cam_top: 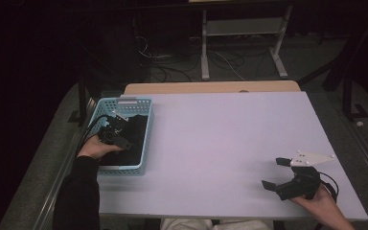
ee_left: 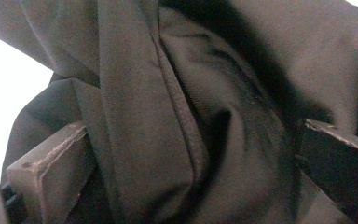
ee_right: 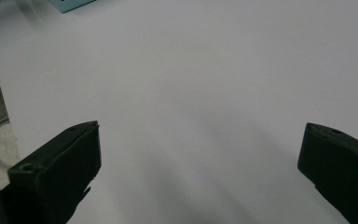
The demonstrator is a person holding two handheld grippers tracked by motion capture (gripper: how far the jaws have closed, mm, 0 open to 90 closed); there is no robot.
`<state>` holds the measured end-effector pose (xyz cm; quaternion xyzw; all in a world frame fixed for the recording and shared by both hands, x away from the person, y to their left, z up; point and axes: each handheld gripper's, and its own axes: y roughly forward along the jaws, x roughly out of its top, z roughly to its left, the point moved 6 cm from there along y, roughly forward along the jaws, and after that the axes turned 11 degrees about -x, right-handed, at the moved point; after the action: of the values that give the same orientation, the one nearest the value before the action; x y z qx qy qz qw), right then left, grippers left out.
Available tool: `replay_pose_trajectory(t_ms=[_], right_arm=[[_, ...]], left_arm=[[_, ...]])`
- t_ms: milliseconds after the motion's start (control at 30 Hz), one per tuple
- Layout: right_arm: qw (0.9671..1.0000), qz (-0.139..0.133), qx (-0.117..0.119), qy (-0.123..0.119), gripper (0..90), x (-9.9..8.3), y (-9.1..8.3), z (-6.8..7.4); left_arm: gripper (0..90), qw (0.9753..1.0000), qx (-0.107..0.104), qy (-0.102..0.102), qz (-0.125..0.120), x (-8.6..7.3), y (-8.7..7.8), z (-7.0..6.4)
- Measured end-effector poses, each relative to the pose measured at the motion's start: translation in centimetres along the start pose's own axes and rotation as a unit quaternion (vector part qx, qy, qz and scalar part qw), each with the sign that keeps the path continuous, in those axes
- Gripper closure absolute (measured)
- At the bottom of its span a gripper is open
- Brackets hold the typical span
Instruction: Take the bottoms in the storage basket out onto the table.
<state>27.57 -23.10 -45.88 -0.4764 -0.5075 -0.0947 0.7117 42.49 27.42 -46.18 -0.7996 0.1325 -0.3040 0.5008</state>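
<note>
Right hand-held gripper rests at the near right corner of the tabletop, its jaws spread wide over bare surface and holding nothing. Farther off at the left, the left hand-held gripper reaches into the blue basket, which stands at the tabletop's left edge. Its jaws are wide apart with folds of the black cloth bunched between them; whether they grip the cloth I cannot tell.
</note>
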Motion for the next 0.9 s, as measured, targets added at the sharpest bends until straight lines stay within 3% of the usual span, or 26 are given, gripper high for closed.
replay_pose_trajectory(t_ms=[733, 900], right_arm=[[1.0, -0.001, -0.002, -0.001, 0.0, 0.0, -0.1, 0.0], [1.0, -0.001, -0.002, -0.001, 0.0, 0.0, -0.1, 0.0]], left_arm=[[0.3, 0.9997, 0.01, -0.008, 0.02, 0.0, 1.1, 0.3], [9.0, 0.9998, 0.005, -0.01, 0.017, 0.0, 0.8, 0.3]])
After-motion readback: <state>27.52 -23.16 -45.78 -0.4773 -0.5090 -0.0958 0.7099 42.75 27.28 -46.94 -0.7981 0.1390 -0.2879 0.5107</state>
